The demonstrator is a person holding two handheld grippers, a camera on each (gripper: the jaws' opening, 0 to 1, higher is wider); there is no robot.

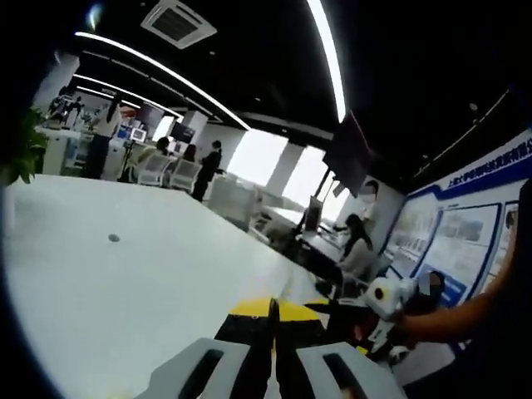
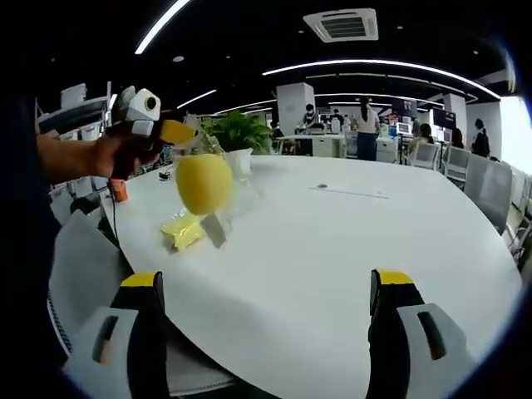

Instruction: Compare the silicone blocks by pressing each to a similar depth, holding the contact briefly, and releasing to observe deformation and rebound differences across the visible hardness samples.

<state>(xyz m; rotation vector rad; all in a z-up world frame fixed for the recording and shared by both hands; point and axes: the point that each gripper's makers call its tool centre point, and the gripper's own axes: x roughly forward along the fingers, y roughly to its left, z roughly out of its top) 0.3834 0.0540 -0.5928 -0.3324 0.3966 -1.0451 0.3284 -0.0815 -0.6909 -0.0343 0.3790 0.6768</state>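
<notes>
Yellow silicone block (image 2: pixel 204 183) hangs clamped in the left tongs (image 2: pixel 179 133) — well beyond the empty, wide-open right tongs (image 2: pixel 264 320).

Left tool (image 1: pixel 273 349): black jaws, yellow tips, grey slotted mounts. Right tool (image 2: pixel 266 332): same black jaws, yellow-capped tips, grey slotted mounts. Forearm (image 2: pixel 71 158) bare, no sleeve.

On the table (image 2: pixel 332 249) in your right gripper view, one silicone block (image 2: pixel 182 232) lies toward the left edge. Another block (image 2: pixel 204 183) hangs above it, under your left hand-held gripper (image 2: pixel 170 133). A potted plant (image 2: pixel 237 137) stands behind them, with a cable (image 2: pixel 347 193) lying off to their right.
</notes>
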